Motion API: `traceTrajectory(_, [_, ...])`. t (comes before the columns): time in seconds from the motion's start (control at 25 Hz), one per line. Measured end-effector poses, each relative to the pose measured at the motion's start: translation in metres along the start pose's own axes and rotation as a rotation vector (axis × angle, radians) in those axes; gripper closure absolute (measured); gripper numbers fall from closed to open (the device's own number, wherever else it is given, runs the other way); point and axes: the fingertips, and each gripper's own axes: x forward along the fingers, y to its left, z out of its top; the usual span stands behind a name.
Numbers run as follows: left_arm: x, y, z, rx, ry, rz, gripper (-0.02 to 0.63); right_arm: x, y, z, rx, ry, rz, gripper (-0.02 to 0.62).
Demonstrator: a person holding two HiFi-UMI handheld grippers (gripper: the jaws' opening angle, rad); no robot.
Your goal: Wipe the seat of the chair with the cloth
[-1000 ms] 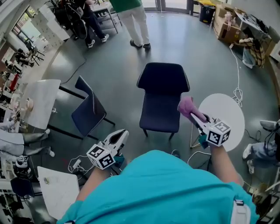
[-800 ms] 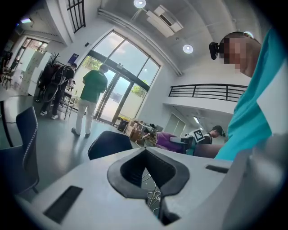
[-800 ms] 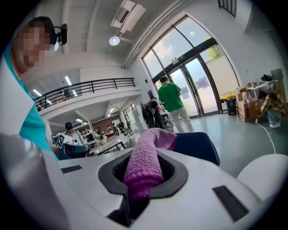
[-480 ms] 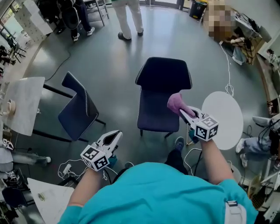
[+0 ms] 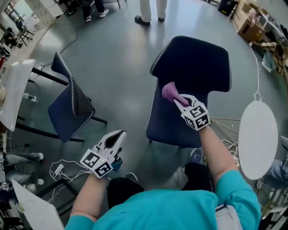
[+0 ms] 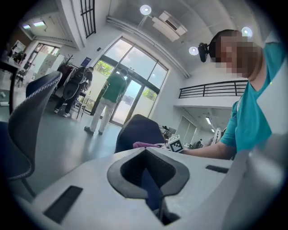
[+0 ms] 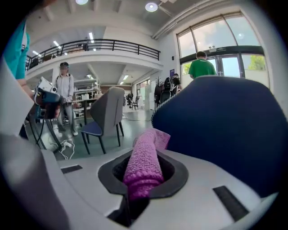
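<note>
A dark blue chair [image 5: 177,121] stands in front of me, its backrest [image 5: 193,63] on the far side. My right gripper [image 5: 177,99] is over the rear left part of the seat, shut on a pink cloth [image 5: 169,91] that sticks out past its fingertips. In the right gripper view the cloth [image 7: 144,164] fills the jaws, with the chair back [image 7: 225,130] close behind. My left gripper [image 5: 118,134] hangs low to the left of the chair, above the floor, shut with nothing in it.
A second blue chair [image 5: 72,105] stands to the left. A round white table [image 5: 257,137] is close on the right, and a white tabletop [image 5: 11,90] at the far left. Cables [image 5: 58,170] lie on the floor. A person's legs [image 5: 150,11] stand beyond the chair.
I have come closer to the chair. The right gripper has carried the cloth forward, from beside the seat's front to over the seat. The left gripper stays low at the left.
</note>
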Motion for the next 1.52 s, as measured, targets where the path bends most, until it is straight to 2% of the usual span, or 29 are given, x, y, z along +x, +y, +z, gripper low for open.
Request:
traceTrajectory(0.24, [0.022,0.062,-0.089,0.052,-0.064,-0.052,0.612,0.121,-0.011,-0.069,-0.115,0.021,-0.069,0.543])
traceTrajectory(0.4, [0.041,0.073,-0.133,0.079,-0.057,-0.127,0.612,0.165,-0.024,-0.097,-0.11,0.062,-0.118,0.543])
traceTrajectory(0.52, [0.039,0.073,-0.154,0.093,-0.04,-0.171,0.612,0.19,-0.028,-0.101,-0.124,0.097,-0.147,0.543])
traceTrajectory(0.8, [0.01,0.077,-0.179,0.122,-0.016,-0.177,0.612,0.234,-0.041,-0.087,-0.302,0.193,-0.202,0.543])
traceTrajectory(1.0, [-0.002,0.087,-0.178,0.111,-0.027,-0.14,0.612,0.25,-0.044,-0.089,-0.394,0.248,-0.186,0.543])
traceTrajectory(1.52, [0.021,0.089,-0.17,0.099,-0.052,-0.151,0.612,0.24,-0.048,-0.094,-0.39,0.268,-0.175,0.545])
